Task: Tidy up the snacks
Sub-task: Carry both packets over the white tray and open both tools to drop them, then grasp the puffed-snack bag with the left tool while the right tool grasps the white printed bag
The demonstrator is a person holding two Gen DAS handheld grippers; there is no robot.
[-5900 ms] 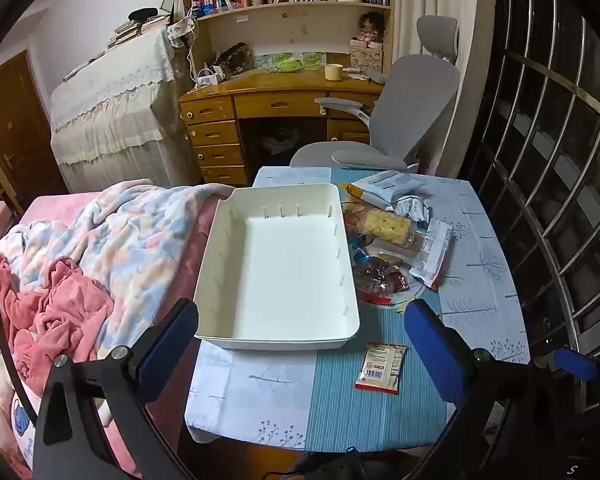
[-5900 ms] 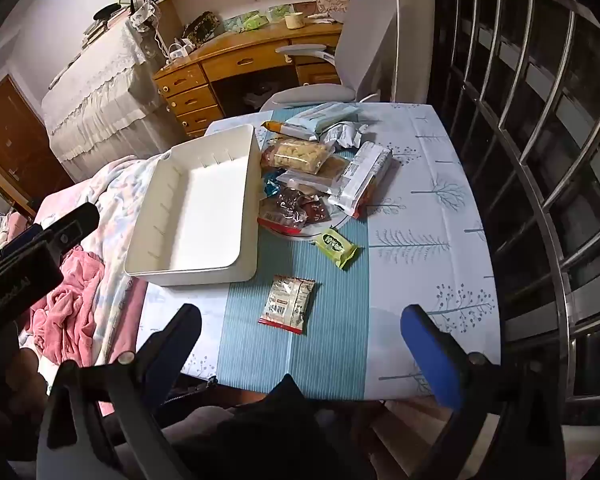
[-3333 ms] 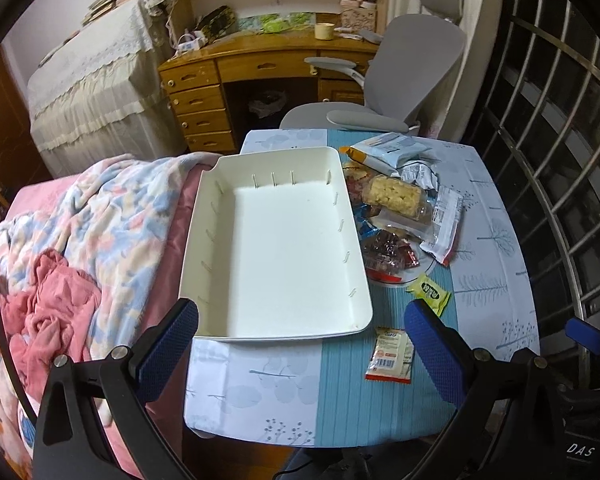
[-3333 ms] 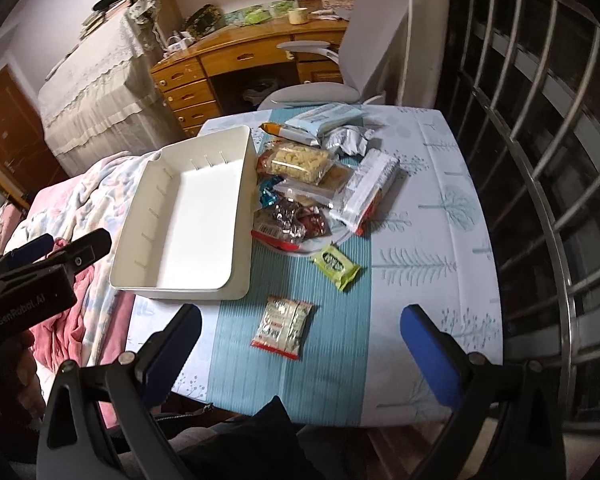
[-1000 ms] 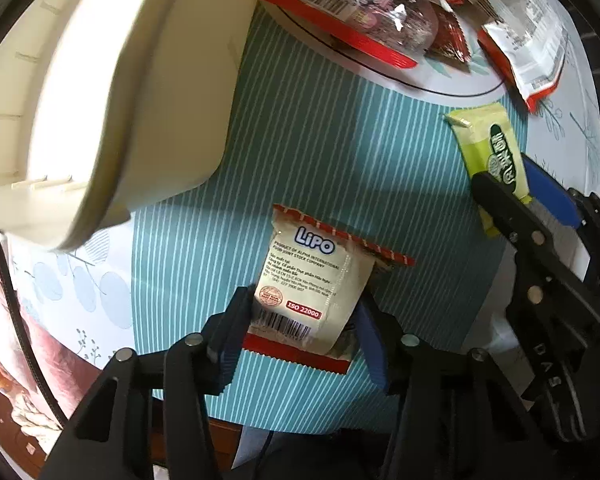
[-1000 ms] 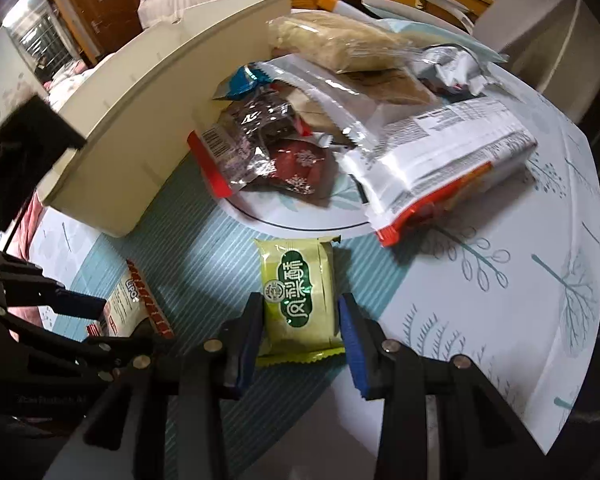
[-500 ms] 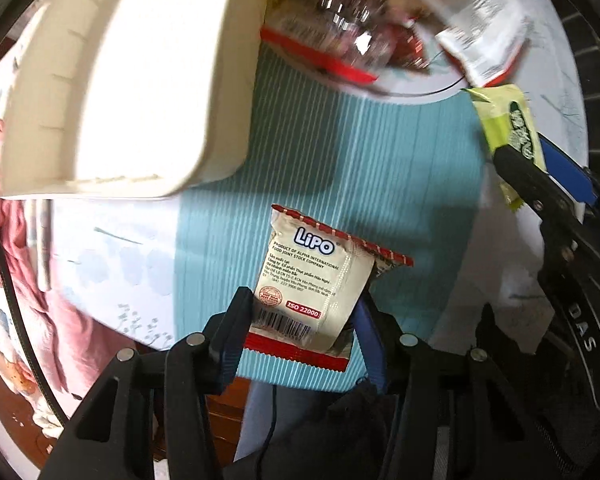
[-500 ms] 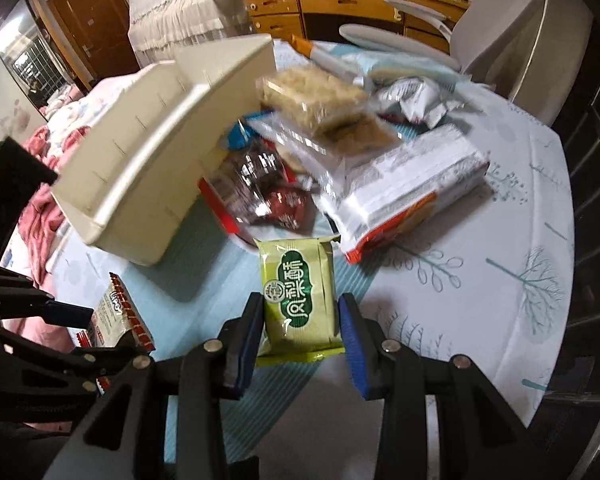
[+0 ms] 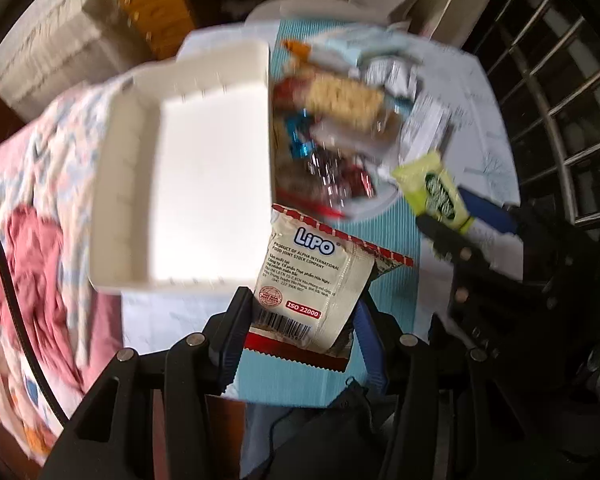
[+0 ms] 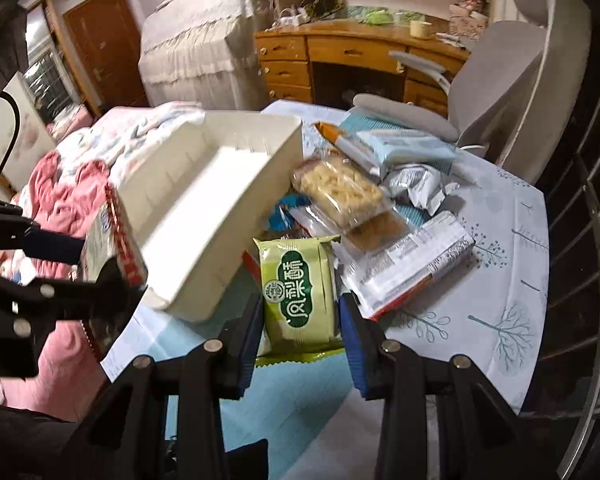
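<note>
Snacks are lifted clear for the empty white tray (image 9: pixel 204 184): left tool (image 9: pixel 300 320) clamps the Lipo packet (image 9: pixel 312 280), right tool (image 10: pixel 300 320) clamps the green packet (image 10: pixel 300 292).

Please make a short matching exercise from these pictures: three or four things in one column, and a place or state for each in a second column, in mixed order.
Things:
1. Lipo packet
2. green packet
3. white bin
4. blue-wrapped pack

Places or states:
A. held in the right claw
B. nothing inside
C. held in the left claw
D. on the snack pile's far side

Pairs: 1-C, 2-A, 3-B, 4-D
</note>
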